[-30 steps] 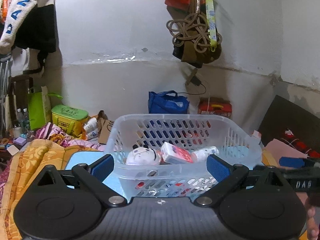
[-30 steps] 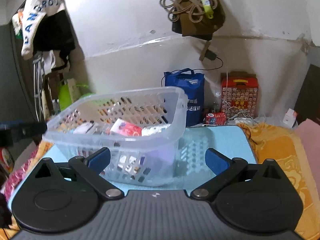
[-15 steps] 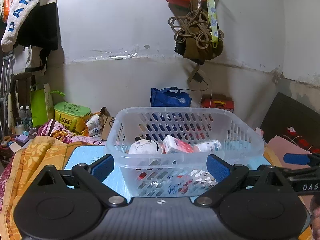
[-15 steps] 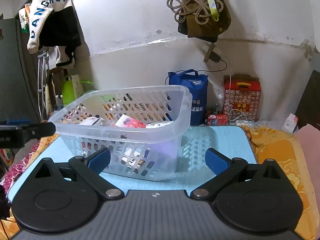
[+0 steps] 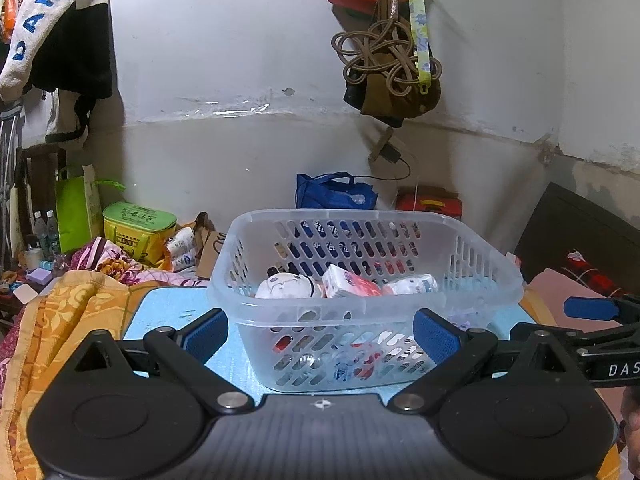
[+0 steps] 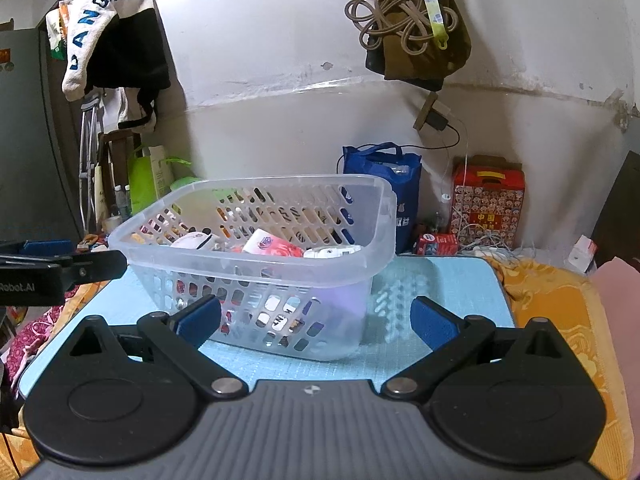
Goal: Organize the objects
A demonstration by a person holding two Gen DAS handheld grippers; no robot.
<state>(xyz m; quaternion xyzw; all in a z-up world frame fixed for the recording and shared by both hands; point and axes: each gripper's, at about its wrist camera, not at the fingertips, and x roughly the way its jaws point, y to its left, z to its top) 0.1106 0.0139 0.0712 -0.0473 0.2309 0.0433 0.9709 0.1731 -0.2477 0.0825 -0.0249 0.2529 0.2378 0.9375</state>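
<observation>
White plaster wall [image 5: 248, 60] fills the back of both my feeds, with a knot of cord and bags [image 6: 408, 24] hung at twelve o'clock and a lettered garment [image 5: 44, 32] at ten. Below it I see a light blue mat [image 6: 440, 292] spread flat over an orange patterned blanket [image 5: 60, 320]. On the mat sits my largest task piece, a clear slotted plastic basket [image 5: 360, 320], dead centre at twelve o'clock from the left gripper [image 5: 320, 336] and toward eleven o'clock from the right gripper [image 6: 316, 322]. Against the wall behind it stand a blue tote bag [image 6: 384, 184] and, at one o'clock on the right feed, a red printed box [image 6: 486, 200]; a green lidded box [image 5: 138, 228] lies at ten o'clock on the left feed. Inside the basket I make out a white round toy with dark marks [image 5: 286, 286], a red-and-white packet [image 5: 348, 286] just beside it, and a small white bottle lying on its side [image 5: 412, 284] nearest the three o'clock wall. Both sets of jaws are spread wide with nothing between the blue pads; the left ones frame the basket's near wall without touching it, as far as I can tell.
</observation>
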